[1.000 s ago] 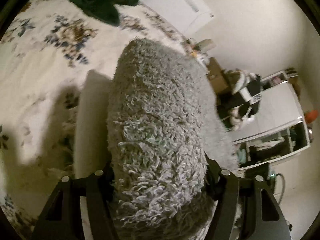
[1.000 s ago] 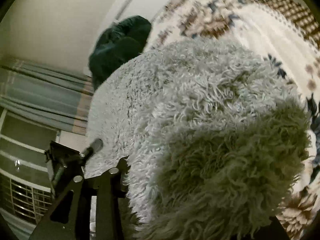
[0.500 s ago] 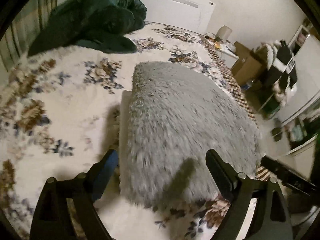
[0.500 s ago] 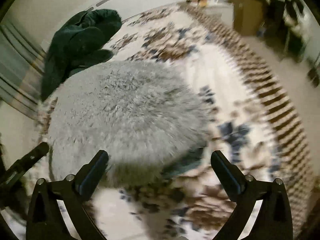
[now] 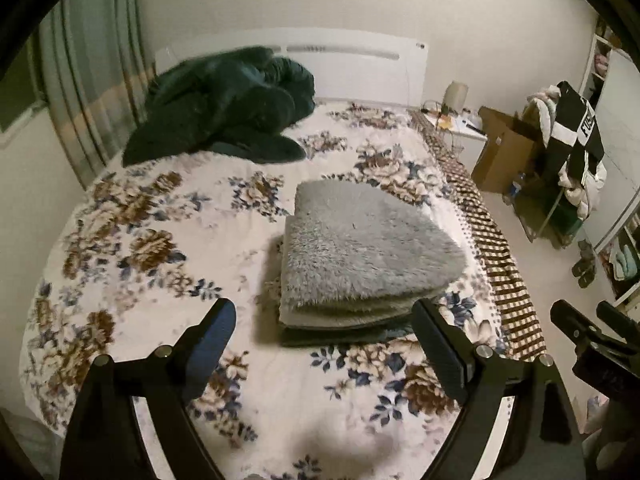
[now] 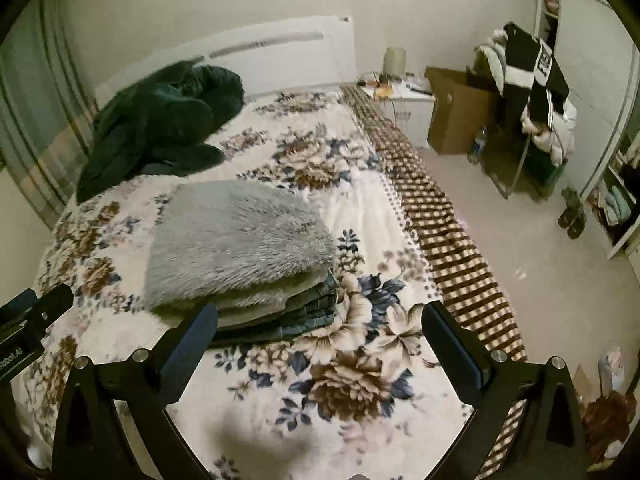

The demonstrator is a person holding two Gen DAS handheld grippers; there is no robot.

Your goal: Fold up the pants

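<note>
Lying lengthwise (toward headboard [image 5: 352, 60]), folded pants [image 5: 360, 252]

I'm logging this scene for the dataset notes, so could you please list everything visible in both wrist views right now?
Folded fuzzy pants: one, grey, top of the stack on the bed, mid-right.
Folded garments beneath: several layers, dark blue-grey, exact count unclear.
Bedspread: one, cream with brown and blue flowers, checked border on its right edge.
Crumpled garment: one, dark green, by the headboard.
Headboard: one, white, against the wall.
Curtain: one, striped, left.
Cardboard box: one, brown, on the floor right of the bed.
Clothes pile: black and white, beside the box.
Left gripper: one, black, open, above the bed, clear of the stack.
Right gripper: one, black, open, holding nothing.
</note>
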